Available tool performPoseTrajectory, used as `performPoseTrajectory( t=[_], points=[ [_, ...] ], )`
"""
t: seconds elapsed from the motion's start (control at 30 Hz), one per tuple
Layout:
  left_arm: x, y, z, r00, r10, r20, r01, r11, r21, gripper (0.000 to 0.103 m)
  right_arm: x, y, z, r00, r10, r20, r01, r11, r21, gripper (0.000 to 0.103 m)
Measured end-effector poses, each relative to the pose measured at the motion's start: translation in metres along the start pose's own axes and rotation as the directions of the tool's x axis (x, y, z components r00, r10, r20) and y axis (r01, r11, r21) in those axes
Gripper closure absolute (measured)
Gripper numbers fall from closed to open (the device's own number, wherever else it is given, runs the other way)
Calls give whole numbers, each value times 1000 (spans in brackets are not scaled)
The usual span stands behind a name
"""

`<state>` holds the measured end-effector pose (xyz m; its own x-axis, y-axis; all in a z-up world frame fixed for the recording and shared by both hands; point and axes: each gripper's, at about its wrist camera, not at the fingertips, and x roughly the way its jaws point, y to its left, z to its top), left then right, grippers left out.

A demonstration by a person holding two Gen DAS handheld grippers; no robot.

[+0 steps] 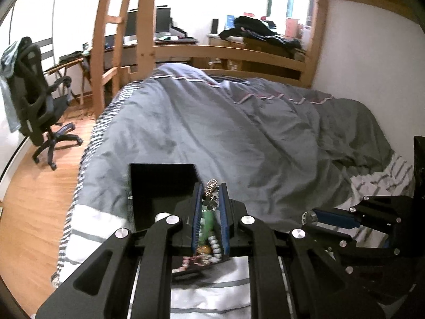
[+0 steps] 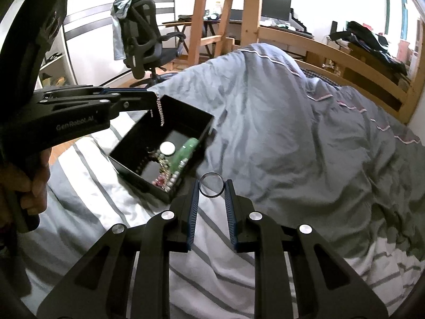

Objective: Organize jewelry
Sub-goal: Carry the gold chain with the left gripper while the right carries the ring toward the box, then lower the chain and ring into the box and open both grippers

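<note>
Bedroom, work done on a bed [image 2: 279,111] under a rumpled grey duvet, with striped white sheet toward the near end. A black open-topped box [image 2: 162,148] sits on the bedding at the boundary of duvet and sheet. Inside it: a green bangle [image 2: 186,150], a round white disc [image 2: 167,148], and a tangle of beaded strands [image 2: 164,175] along the near wall. Left claw [image 1: 210,194] clenched on a silver chain [image 1: 210,186]; in the left wrist view a clover-shaped charm shows between the blue pads, and in the right wrist view the chain [image 2: 160,111] dangles from the tips, hanging over the far-left corner of the box, above its contents and not touching them. A hand [image 2: 32,183] grips the left tool's handle at the left edge of the right wrist view. Right claw [image 2: 212,186] clamped on a dark ring [image 2: 211,185], held upright between the pad tips, just beside the box's near-right corner and above the bedding. Whether the ring hangs over the box wall or just outside it cannot be told. Background: wooden bunk frame [image 1: 228,53], black office chair [image 1: 37,101] on wood floor, cluttered bench [image 1: 164,41] with monitors.
</note>
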<state>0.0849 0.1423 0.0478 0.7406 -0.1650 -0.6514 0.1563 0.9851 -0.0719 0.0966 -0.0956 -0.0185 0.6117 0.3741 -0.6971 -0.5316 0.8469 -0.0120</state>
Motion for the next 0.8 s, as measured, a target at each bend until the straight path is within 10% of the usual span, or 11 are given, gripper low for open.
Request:
performPoseTrajectory(
  t=[0.7,0.8],
  points=[
    [49,68,-35,978,112,-176,-131,986,-104,90,82,62,10,989,104,-105,-115,988,-105,82],
    [48,68,-35,980,102,-169,-122,986,-110,84,84,61,7,987,118,-105,-128,988,-91,66]
  ],
)
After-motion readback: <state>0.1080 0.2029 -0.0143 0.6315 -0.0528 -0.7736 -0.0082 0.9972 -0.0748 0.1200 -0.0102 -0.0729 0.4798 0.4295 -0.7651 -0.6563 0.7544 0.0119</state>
